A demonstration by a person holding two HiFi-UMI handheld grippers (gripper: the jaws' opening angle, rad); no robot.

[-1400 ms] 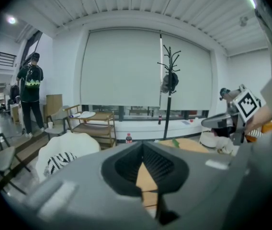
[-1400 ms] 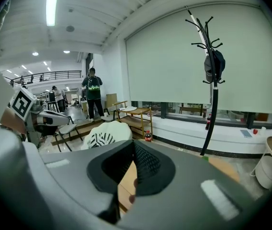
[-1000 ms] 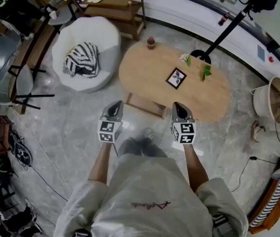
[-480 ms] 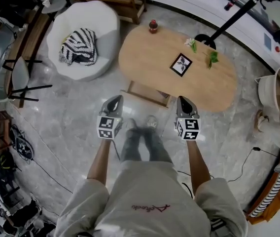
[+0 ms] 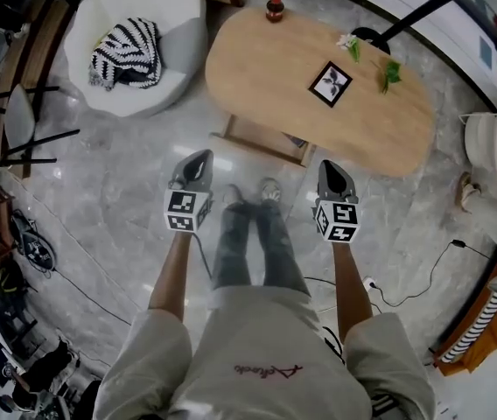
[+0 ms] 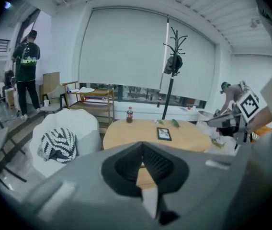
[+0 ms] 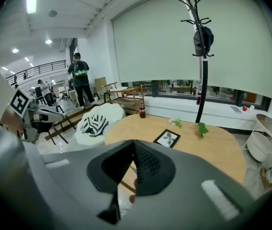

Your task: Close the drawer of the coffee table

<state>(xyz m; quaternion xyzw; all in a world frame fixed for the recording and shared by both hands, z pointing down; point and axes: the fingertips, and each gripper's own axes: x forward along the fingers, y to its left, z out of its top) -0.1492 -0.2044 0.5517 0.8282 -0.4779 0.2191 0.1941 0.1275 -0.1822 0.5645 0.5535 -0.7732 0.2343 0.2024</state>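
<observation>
The oval wooden coffee table (image 5: 266,68) stands ahead of me, with its drawer (image 5: 262,140) pulled out on the near side. My left gripper (image 5: 198,159) hovers in front of the drawer's left end, jaws shut and empty. My right gripper (image 5: 331,168) hovers off the drawer's right end, also shut with nothing in it. Neither touches the drawer. In the left gripper view the shut jaws (image 6: 143,150) point at the table (image 6: 184,139). The right gripper view shows shut jaws (image 7: 133,145) below the tabletop (image 7: 208,147).
On the table stand a cola bottle (image 5: 274,8), a picture frame (image 5: 330,83) and green sprigs (image 5: 392,73). A white armchair (image 5: 174,24) with a striped cushion (image 5: 126,52) sits left of it. A coat stand base (image 5: 369,38), a white basket (image 5: 492,147) and a floor cable (image 5: 406,289) lie to the right.
Both grippers have sunk lower and stayed shut. The table and drawer have slid up in the head view, and my legs now show between the grippers.
</observation>
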